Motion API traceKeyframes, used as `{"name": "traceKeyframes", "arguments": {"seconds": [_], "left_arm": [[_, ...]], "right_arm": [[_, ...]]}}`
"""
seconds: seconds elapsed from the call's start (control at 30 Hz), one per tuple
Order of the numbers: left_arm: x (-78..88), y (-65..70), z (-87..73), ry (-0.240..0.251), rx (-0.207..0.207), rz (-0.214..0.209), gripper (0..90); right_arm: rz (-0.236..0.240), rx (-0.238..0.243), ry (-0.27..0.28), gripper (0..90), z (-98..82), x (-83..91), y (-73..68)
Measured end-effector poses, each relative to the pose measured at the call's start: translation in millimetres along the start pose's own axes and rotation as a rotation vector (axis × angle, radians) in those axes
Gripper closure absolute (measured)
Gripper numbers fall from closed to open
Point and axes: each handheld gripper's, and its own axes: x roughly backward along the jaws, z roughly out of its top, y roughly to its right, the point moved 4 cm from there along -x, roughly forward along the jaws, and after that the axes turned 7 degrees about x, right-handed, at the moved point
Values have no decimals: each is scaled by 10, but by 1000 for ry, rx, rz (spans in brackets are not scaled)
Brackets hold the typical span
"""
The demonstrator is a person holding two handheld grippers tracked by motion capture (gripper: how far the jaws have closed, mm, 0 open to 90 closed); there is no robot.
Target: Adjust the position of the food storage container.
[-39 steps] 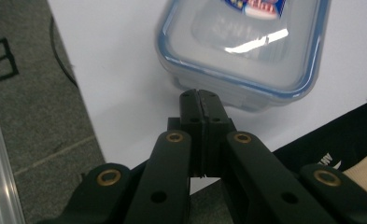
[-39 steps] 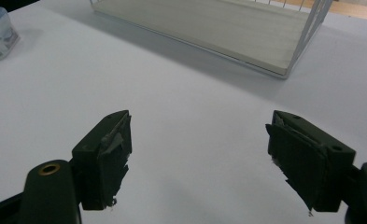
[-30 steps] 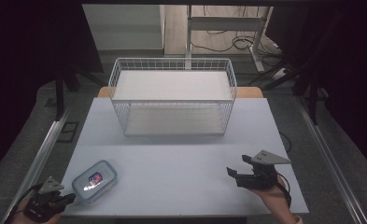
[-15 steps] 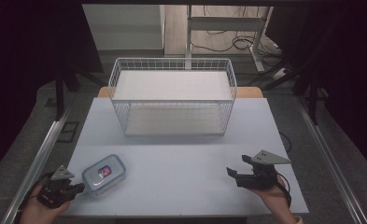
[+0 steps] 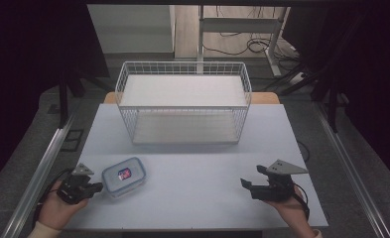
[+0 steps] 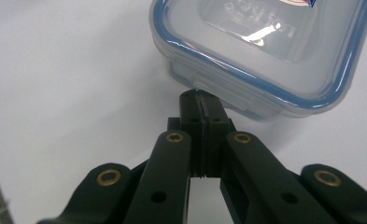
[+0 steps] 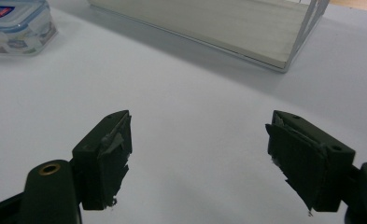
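1. Left gripper view: the left gripper point(image 6: 203, 100) has its jaws pressed together with nothing between them, and the closed tips sit against, or just short of, the side latch of the lidded container point(image 6: 265, 51). It looks like a nudge, not a grasp.
2. High view: that container point(image 5: 124, 176) lies flat on the near left part of the table point(image 5: 197, 198), lid on, just beside the left gripper point(image 5: 97, 187), which a hand point(image 5: 56, 210) holds low at the table's edge.
3. The right gripper point(image 7: 197, 158) stands wide open and empty over bare tabletop at the near right, well apart from the container.
4. Progress, as I judge it: early. The container is on the table, near the front edge and well apart from the wire basket point(image 5: 182, 106). If the basket is its destination, the whole carry and placing remain, and no grip has been taken yet.
5. Surroundings: the basket stands at the far middle with a pale board lying in it. Its wire walls would have to be cleared from above; the stretch of table between holds nothing.
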Motion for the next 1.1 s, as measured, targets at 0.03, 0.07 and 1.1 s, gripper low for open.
{"name": "traceKeyframes", "arguments": {"seconds": [0.03, 0.07, 1.1], "left_arm": [[-15, 12, 23, 1, -2, -6, 900], [-41, 33, 62, 1, -9, -14, 900], [-548, 442, 784, 5, -117, -64, 900]], "right_arm": [[1, 0, -1, 216, -3, -3, 2], [3, -1, -4, 216, -5, -6, 0], [24, 11, -32, 216, -41, -34, -10]]}}
